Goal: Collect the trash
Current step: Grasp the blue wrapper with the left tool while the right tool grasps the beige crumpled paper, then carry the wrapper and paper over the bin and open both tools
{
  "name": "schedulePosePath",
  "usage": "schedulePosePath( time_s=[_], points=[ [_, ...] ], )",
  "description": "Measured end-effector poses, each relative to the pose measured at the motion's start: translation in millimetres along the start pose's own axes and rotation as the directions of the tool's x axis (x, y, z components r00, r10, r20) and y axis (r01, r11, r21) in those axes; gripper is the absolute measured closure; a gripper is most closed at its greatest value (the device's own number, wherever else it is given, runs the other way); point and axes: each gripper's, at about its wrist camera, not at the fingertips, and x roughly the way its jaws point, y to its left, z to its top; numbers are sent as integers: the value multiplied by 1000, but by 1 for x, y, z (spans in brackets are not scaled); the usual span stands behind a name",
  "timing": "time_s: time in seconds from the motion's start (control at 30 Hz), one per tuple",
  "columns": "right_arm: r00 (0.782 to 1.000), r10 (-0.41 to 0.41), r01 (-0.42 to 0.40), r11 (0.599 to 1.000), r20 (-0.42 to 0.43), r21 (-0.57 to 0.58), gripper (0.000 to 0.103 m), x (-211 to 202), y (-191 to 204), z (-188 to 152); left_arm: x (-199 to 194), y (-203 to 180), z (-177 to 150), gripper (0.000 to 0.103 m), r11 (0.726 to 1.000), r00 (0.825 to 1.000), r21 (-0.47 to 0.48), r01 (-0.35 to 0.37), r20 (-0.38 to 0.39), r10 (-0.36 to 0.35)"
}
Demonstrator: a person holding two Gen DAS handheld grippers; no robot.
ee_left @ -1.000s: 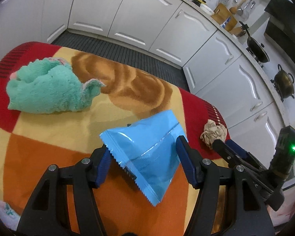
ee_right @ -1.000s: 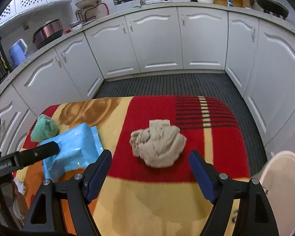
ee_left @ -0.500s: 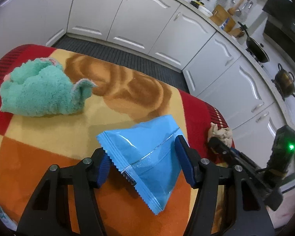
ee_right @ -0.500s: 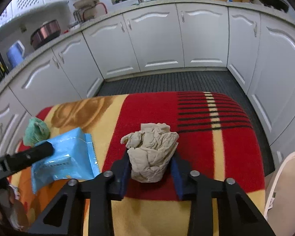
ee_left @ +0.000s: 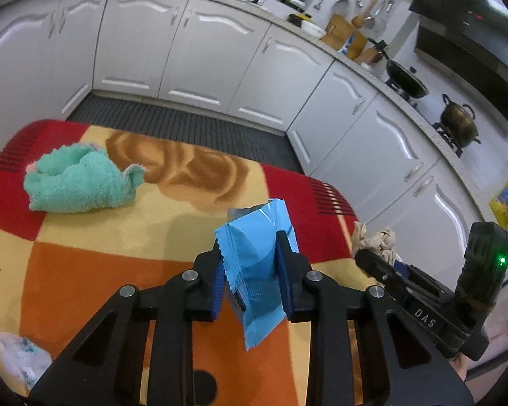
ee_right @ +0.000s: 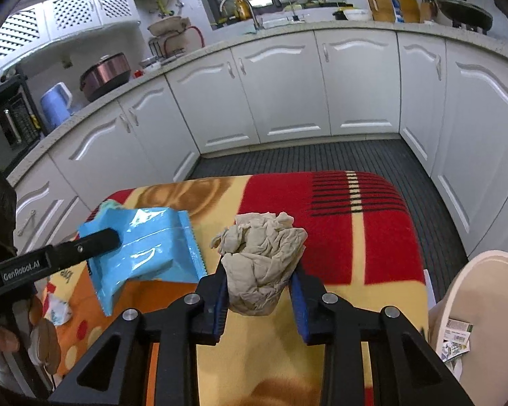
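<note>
Left hand-held gripper (ee_left: 249,272) now closing on blue packet (ee_left: 254,264), right hand-held gripper (ee_right: 258,289) now clamping crumpled paper (ee_right: 262,260).

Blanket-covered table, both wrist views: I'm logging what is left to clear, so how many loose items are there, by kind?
Blue snack wrapper, between the left gripper fingers: 1
Crumpled beige paper, between the right gripper fingers: 1
Green towel, lying on the blanket: 1
White plastic wrapper, at the blanket's near left edge: 1
Total: 4

Towel (ee_left: 78,184) lies on blanket (ee_left: 84,253), left of wrapper (ee_left: 254,257).
</note>
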Motion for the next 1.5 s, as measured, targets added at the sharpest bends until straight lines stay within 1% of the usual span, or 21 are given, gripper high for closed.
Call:
schedulePosePath(
  time_s=[0.2,0.3,0.67,0.97,1.27,1.5],
  points=[
    [1000,-20,21,999,20,-28,73,-24,10,-14,-13,-16,-6,81,1000,1000,24,17,5,-18],
    [999,-36,37,999,28,-38,73,-34,12,-21,-15,-28,-11,82,998,1000,53,24,3,-24],
    [996,-78,80,996,46,-38,73,-62,3,-39,-18,-60,-24,84,993,999,105,52,-12,-51],
    [988,-135,139,989,74,-54,73,-81,-4,-47,-20,-80,-27,84,988,998,137,69,-12,-68],
    [981,-174,177,984,82,-34,73,-95,-23,-57,-13,-107,-30,84,980,995,175,96,-27,-92],
    [975,-207,208,978,80,3,73,-106,-47,-64,3,-138,-32,84,970,992,209,121,-53,-112]
  ],
)
